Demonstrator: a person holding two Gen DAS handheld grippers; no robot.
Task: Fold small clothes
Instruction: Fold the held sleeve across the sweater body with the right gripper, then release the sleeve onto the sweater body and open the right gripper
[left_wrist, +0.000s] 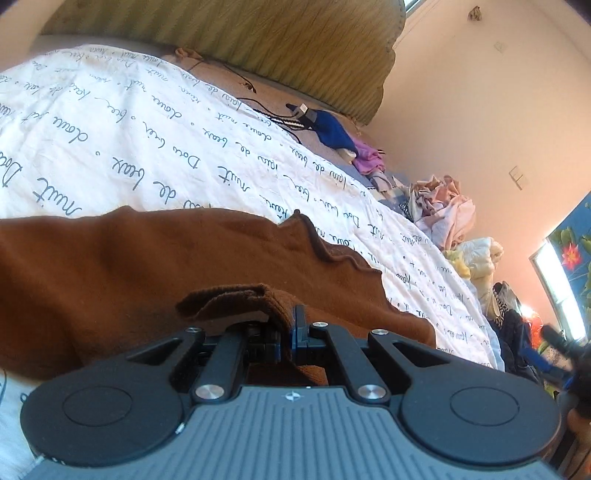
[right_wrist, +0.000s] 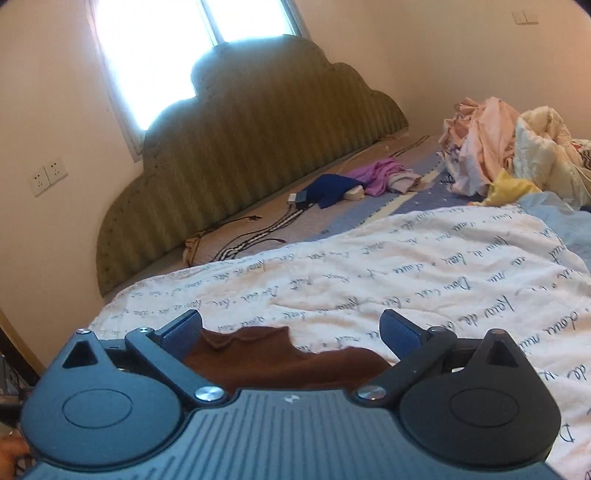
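Observation:
A brown garment (left_wrist: 155, 266) lies spread on a white quilt with script print (left_wrist: 147, 140). My left gripper (left_wrist: 284, 325) is shut on a bunched fold of the brown garment at its near edge. In the right wrist view the brown garment (right_wrist: 280, 362) lies just ahead, with a wavy far edge. My right gripper (right_wrist: 291, 332) is open, its blue-padded fingers (right_wrist: 181, 332) wide apart on either side of the garment, holding nothing.
A green striped headboard (right_wrist: 240, 155) stands at the bed's head. A blue cloth (right_wrist: 328, 188), a purple cloth (right_wrist: 380, 173), cables and a charger lie near it. A pile of pink and yellow clothes (right_wrist: 509, 147) sits at the right. The other gripper (left_wrist: 565, 350) shows at far right.

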